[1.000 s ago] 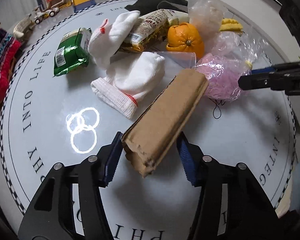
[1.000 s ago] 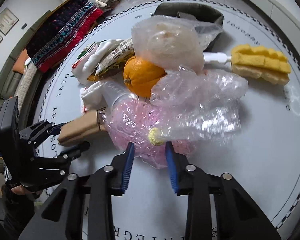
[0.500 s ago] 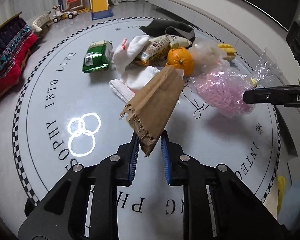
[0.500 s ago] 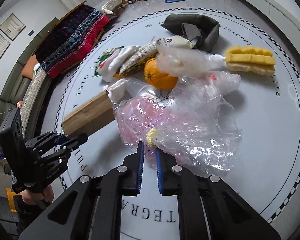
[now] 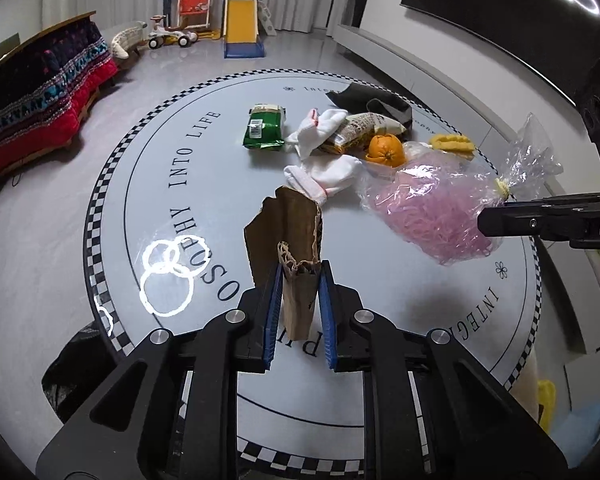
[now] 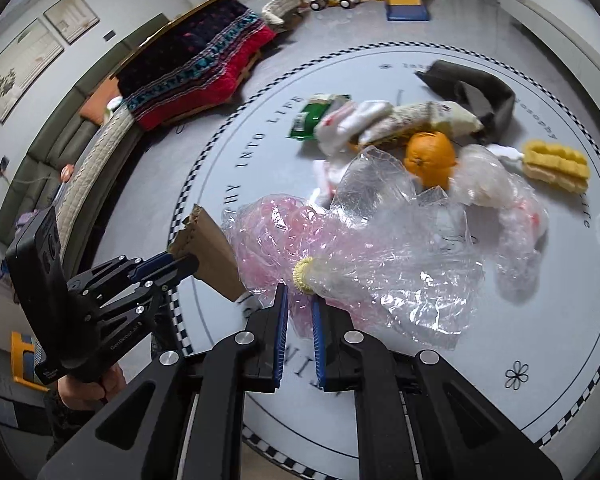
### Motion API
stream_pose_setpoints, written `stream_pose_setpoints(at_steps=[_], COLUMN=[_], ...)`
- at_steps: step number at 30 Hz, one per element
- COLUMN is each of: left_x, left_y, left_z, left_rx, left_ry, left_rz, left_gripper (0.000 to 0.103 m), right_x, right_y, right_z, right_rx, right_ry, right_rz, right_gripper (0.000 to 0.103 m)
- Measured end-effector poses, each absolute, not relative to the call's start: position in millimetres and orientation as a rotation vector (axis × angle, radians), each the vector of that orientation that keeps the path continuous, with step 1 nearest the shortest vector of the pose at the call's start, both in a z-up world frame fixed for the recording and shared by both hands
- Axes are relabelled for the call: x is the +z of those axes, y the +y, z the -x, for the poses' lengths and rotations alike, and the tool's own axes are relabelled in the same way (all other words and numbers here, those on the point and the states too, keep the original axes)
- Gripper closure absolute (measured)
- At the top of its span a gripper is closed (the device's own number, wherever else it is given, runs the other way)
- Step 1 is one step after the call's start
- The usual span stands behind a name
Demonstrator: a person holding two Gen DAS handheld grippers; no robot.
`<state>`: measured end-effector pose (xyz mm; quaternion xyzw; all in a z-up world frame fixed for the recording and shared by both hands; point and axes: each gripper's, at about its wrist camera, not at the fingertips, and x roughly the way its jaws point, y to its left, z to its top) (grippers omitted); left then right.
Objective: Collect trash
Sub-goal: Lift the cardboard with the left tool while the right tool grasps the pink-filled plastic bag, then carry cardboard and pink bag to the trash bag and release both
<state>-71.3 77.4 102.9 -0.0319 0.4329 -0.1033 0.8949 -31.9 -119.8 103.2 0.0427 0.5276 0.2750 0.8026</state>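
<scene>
We hold both items clear above the round table (image 5: 380,280). Our left gripper (image 5: 299,304) is clamped on a torn cardboard piece (image 5: 288,232), standing upright. Our right gripper (image 6: 300,312) is clamped on the tied neck of a plastic bag (image 6: 340,248) of pink shreds. An orange (image 5: 386,149), socks (image 5: 328,172) and a green packet (image 5: 264,132) lie on the table.

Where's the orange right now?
The orange sits on the round table, far side of the pile in the left wrist view, between the beige snack wrapper and the yellow sponge, just beyond the lifted pink-filled bag.
</scene>
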Motion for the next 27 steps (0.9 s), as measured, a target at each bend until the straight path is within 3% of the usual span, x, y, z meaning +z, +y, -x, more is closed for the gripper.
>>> stream_pose_setpoints(at_steps=[27], left_x=[104.7], left_y=[253.6], left_z=[202.6], left_rx=[0.205], left_ry=[0.862], left_rz=[0.193], left_gripper=[0.085], right_x=[92.1], right_y=[125.2], right_z=[120.7], right_rx=[0.959], right_ry=[1.211], right_rz=[0.216], right_gripper=[0.090])
